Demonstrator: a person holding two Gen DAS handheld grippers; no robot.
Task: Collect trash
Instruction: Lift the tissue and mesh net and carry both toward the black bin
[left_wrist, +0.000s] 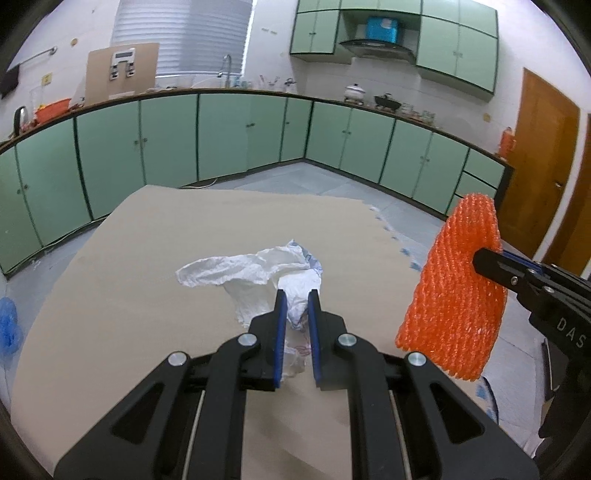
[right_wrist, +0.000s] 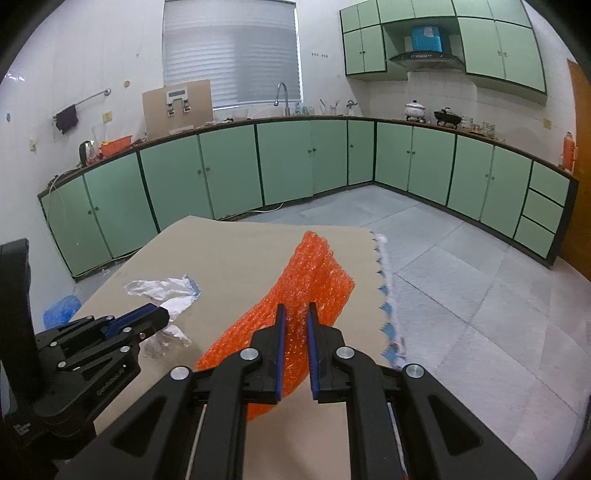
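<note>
We judge the pick-up step to be in hand on both sides; our left gripper (left_wrist: 294, 295) has its jaws drawn narrow around a fold of the crumpled white wrapper (left_wrist: 255, 273), which lies on the tan table (left_wrist: 147, 258), while our right gripper (right_wrist: 294, 308) has its jaws pinched on the orange foam net (right_wrist: 314, 280) and holds it in the air above the table's right part. The next move, as we read it, calls for lifting the wrapper without letting the thin film slip, then carrying both pieces to a bin; no bin shows in either view, so we cannot say where. The left view shows the net hanging upright, clear of the table; the right view shows it only edge-on. The right view alone shows a blue bag (right_wrist: 61, 308) on the floor beside the table clearly.
</note>
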